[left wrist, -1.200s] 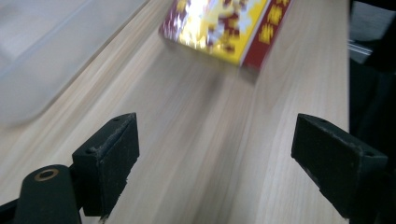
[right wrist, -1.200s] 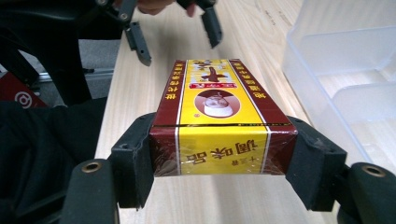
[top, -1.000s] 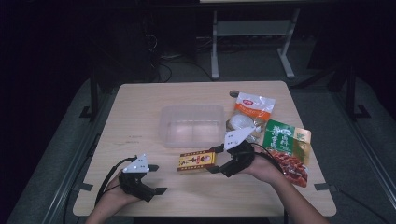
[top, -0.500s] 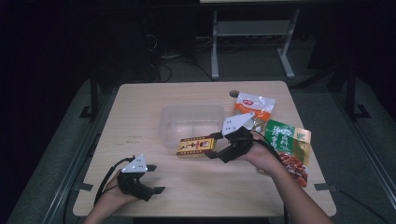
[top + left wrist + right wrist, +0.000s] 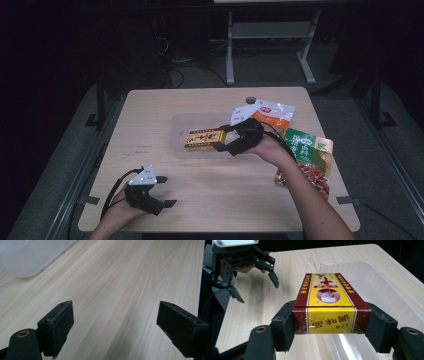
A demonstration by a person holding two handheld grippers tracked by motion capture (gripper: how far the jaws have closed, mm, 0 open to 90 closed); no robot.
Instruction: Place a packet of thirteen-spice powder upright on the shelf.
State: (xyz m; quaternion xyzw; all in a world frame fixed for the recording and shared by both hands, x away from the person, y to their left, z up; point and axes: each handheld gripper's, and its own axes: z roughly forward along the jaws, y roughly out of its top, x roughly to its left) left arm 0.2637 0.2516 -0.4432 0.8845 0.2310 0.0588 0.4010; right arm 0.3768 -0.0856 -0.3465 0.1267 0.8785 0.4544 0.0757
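Right tool (image 5: 223, 139) clamped on one end of a yellow-and-red box (image 5: 205, 138), held level over the near rim of a clear tub (image 5: 176, 131) at mid-bench (image 5: 200, 195). Left tool (image 5: 167, 191) wide apart, holding nothing, low by the near left edge. Snack packets (image 5: 307, 150) lying to the right of the tub.

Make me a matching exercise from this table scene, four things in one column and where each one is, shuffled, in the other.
1. yellow and red box
2. clear plastic tub
3. green packet
4. left gripper

A. near the table's right edge
B. open, at the table's near left corner
C. clamped in the right gripper
D. at the table's middle

Pairs: 1-C, 2-D, 3-A, 4-B
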